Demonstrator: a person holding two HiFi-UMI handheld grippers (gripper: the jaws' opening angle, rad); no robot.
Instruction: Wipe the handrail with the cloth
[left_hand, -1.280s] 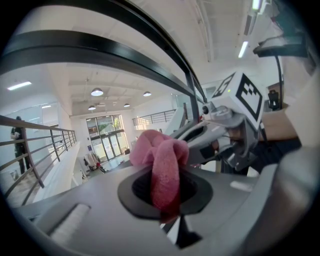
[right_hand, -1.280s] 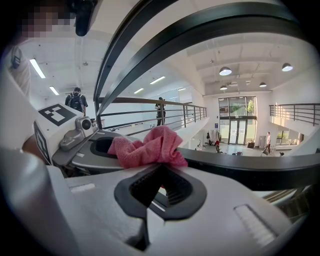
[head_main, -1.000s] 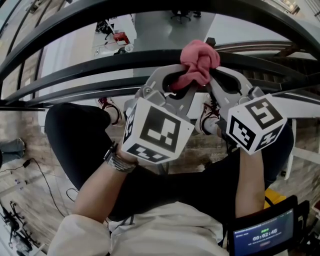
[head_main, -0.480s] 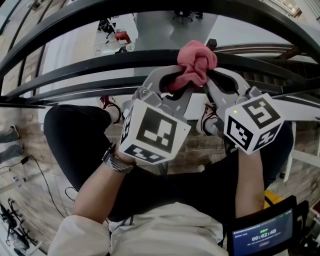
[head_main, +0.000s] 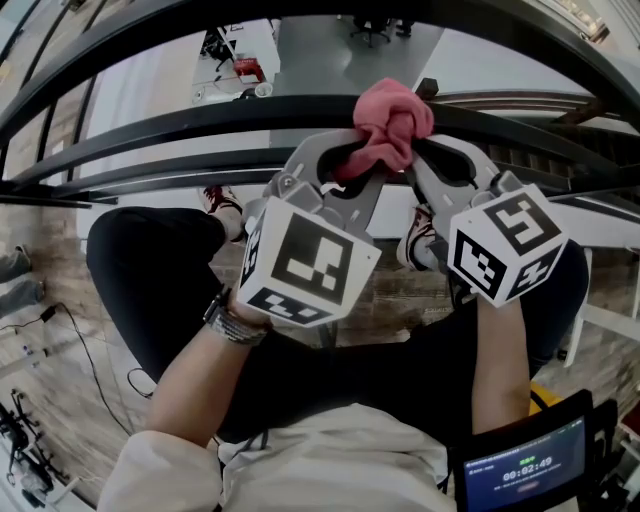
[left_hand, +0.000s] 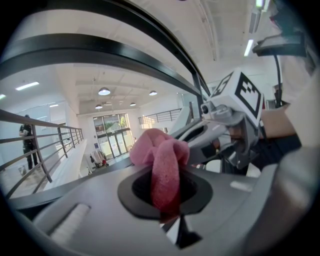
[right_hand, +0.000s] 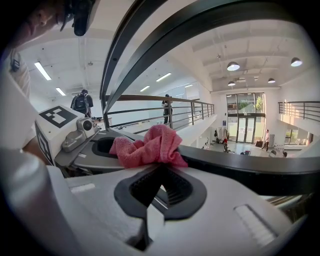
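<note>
Your left gripper (head_main: 352, 168) is clamped on the pink cloth (head_main: 396, 122), with a fold running down through its jaws. Your right gripper (head_main: 428, 160) is also closed, nipping the cloth at its tips. The bundle sits at the near side of the black handrail (head_main: 190, 118), apparently touching it. Over the last second, cloth and grippers have barely shifted along the handrail. Judgement: no real wiping stroke yet; the handrail's length remains to be covered.

Pink cloth (head_main: 392, 125), black handrail (head_main: 180, 118), grey left gripper (head_main: 362, 165) + right gripper (head_main: 425, 160), b/w marker cubes (head_main: 305, 262).
</note>
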